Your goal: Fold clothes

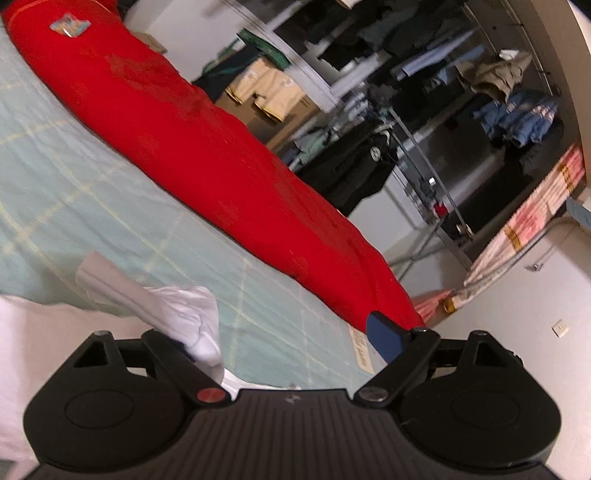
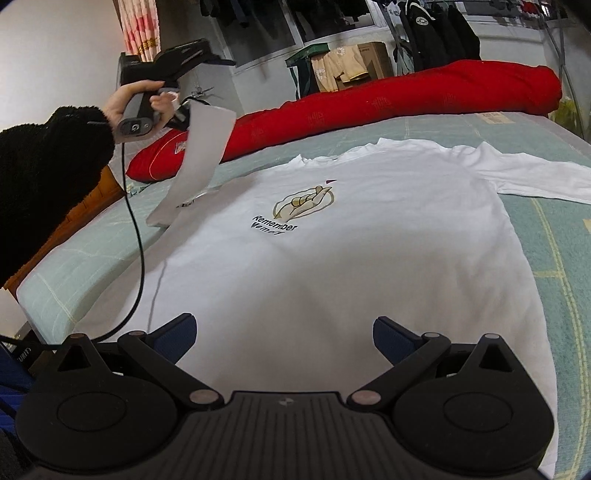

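Surface: a bed [image 2: 554, 258] covered by a pale green sheet with a thin yellow grid. A long red bolster [image 2: 406, 96] lies along the far edge, end to end; a small patch shows near one end in the left wrist view. Beyond the far edge: a rack of dark hanging clothes [image 2: 436, 33], a cardboard box [image 2: 376, 55] with beige garments draped over it, and a pink patterned curtain [image 2: 142, 27] by the wall.

White shirt [image 2: 332, 266]: spread flat, front up, across the middle of the bed, printed with a hand graphic and the word "Remember". Its right sleeve lies outstretched toward the right edge. Its left sleeve [image 2: 199, 155] is lifted off the bed and hangs from the left gripper.

Left gripper [image 1: 284, 345]: in the left wrist view, white fabric bunches over one finger, while the blue pad of the other stands well apart from it; whether the fabric is clamped or only draped cannot be told. In the right wrist view, a hand in a black fleece cuff holds this tool above the left edge, its cable hanging down.

Right gripper [image 2: 284, 341]: jaws wide apart, nothing between them, positioned over the shirt hem at the near edge
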`<state>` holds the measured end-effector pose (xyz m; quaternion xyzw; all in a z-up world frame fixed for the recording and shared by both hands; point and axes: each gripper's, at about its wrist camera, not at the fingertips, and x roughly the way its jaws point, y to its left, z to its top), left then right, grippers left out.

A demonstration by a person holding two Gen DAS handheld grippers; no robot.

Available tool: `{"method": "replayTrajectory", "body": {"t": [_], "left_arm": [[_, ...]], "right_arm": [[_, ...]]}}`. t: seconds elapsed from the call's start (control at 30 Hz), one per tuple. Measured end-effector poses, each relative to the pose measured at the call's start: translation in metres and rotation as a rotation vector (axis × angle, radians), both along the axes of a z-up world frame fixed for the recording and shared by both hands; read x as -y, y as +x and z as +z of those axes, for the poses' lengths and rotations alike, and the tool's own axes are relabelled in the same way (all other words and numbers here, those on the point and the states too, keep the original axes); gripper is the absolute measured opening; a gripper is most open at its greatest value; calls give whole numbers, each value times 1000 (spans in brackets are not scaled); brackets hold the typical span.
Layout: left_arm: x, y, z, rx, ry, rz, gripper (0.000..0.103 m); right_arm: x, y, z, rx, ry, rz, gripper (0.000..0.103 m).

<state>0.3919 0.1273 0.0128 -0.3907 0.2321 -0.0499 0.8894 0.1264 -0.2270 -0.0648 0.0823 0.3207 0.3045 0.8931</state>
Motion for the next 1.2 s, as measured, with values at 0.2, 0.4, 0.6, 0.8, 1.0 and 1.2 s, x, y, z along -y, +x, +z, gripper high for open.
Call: {"method": "replayTrajectory", "body": {"t": [0.2, 0.4, 0.6, 0.8, 1.0, 1.2], "left_arm": [[33, 18, -6, -19, -1, -45, 88], [68, 28, -20, -27, -8, -88, 88], [103, 33, -41, -44, 49, -113, 88], [137, 32, -54, -48, 129, -138, 88], [165, 29, -64, -47, 194, -163, 88], [182, 26, -64, -43, 240, -210, 88]], "right_arm": [[9, 1, -3, -15, 23, -21, 103], [11, 2, -4, -18, 29, -23, 103], [10, 2, -4, -16, 18, -23, 103], [7, 2, -3, -14, -7, -12, 103], [4, 2, -4, -26, -34, -2, 103], [1, 2, -5, -28, -53, 5, 103]]}}
